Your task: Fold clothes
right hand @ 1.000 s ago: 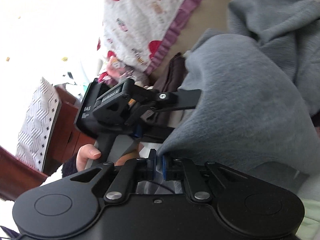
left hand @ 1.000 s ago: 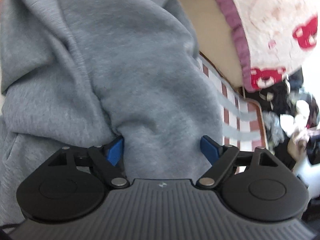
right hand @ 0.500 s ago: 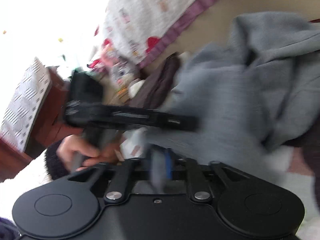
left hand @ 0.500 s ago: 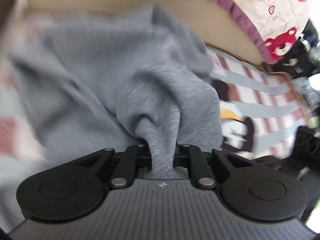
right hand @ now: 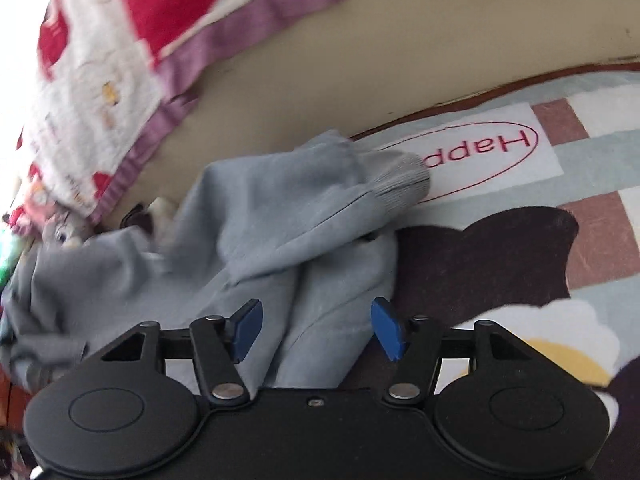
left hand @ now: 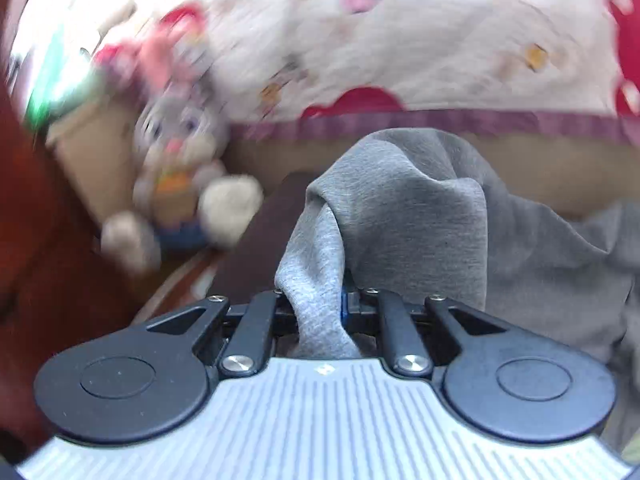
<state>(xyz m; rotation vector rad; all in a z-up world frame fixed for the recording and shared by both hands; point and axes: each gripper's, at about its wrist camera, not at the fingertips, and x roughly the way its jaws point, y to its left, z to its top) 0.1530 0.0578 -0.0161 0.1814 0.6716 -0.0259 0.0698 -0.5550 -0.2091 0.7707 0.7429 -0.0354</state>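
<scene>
A grey sweatshirt [left hand: 404,216] hangs bunched in the left wrist view, and my left gripper [left hand: 320,308] is shut on a fold of it, with cloth squeezed between the pads. In the right wrist view the same grey sweatshirt [right hand: 280,216] lies crumpled on the patterned blanket [right hand: 592,168], its ribbed cuff [right hand: 404,182] pointing right. My right gripper [right hand: 316,328] hovers over it with its jaws opening; the blue pads [right hand: 248,324] stand apart, grey cloth lies between them, and neither pad presses on it.
A white quilt with red prints and a purple border [left hand: 400,40] lies behind, also visible as the quilt [right hand: 104,80] at upper left. A blurred plush toy [left hand: 180,184] sits left. A tan bed surface [right hand: 360,60] runs between the quilt and the blanket.
My left gripper closed on a fold of the sweatshirt and swung up and leftward with it. My right gripper let go of the cloth, opened, and turned toward the blanket.
</scene>
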